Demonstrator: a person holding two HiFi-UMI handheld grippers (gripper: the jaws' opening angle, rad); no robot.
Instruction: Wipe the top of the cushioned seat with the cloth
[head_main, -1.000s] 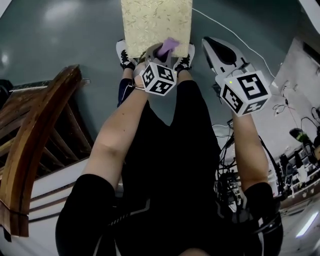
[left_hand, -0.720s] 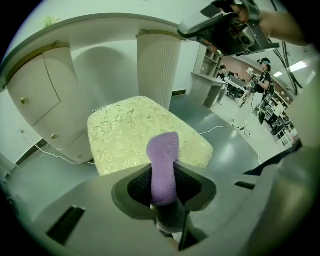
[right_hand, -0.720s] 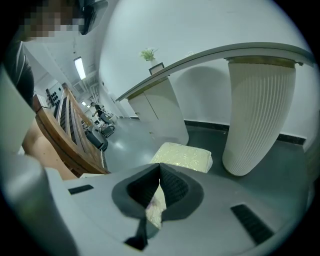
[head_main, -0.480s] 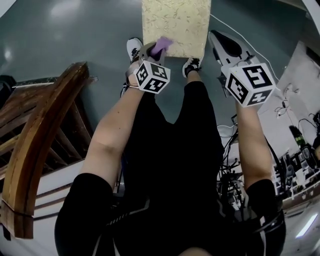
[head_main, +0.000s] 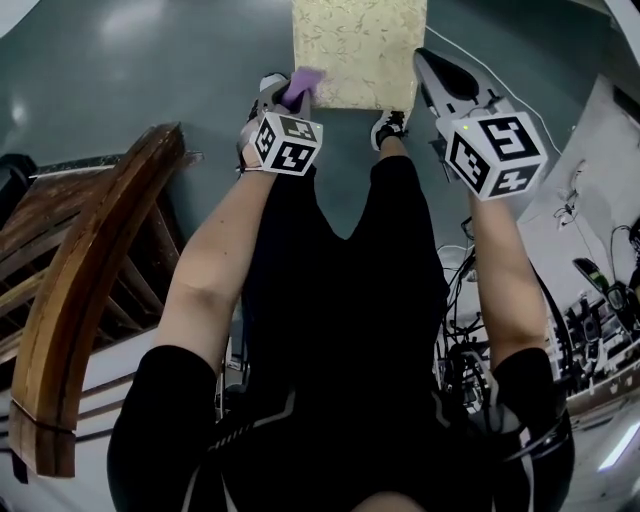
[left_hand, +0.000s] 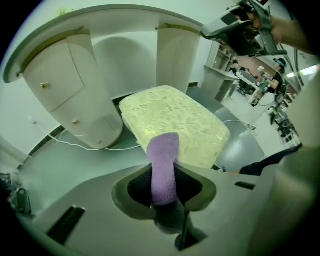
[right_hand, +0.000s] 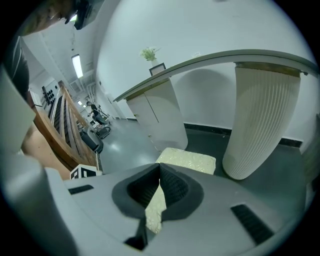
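The cushioned seat (head_main: 360, 50) is a pale yellow floral pad at the top of the head view, standing on the grey floor in front of the person's feet. My left gripper (head_main: 290, 97) is shut on the purple cloth (head_main: 302, 84), which sits at the seat's near left corner. In the left gripper view the cloth (left_hand: 164, 150) sticks up from between the jaws of the left gripper (left_hand: 164, 172), with the seat (left_hand: 175, 125) just beyond. My right gripper (head_main: 432, 62) hovers beside the seat's right edge, shut and empty. The right gripper view shows the seat (right_hand: 187, 161) past the right gripper (right_hand: 160, 170).
A curved wooden chair back (head_main: 90, 290) stands at the left. A white rounded cabinet (left_hand: 75, 95) and a ribbed column (right_hand: 260, 120) stand behind the seat, and a cable (left_hand: 100, 147) lies on the floor. Cluttered shelves and wires (head_main: 600, 320) fill the right side.
My left gripper has carried the cloth leftward along the seat's near edge, from right of the middle to the left corner. The right gripper stayed beside the seat's right edge.
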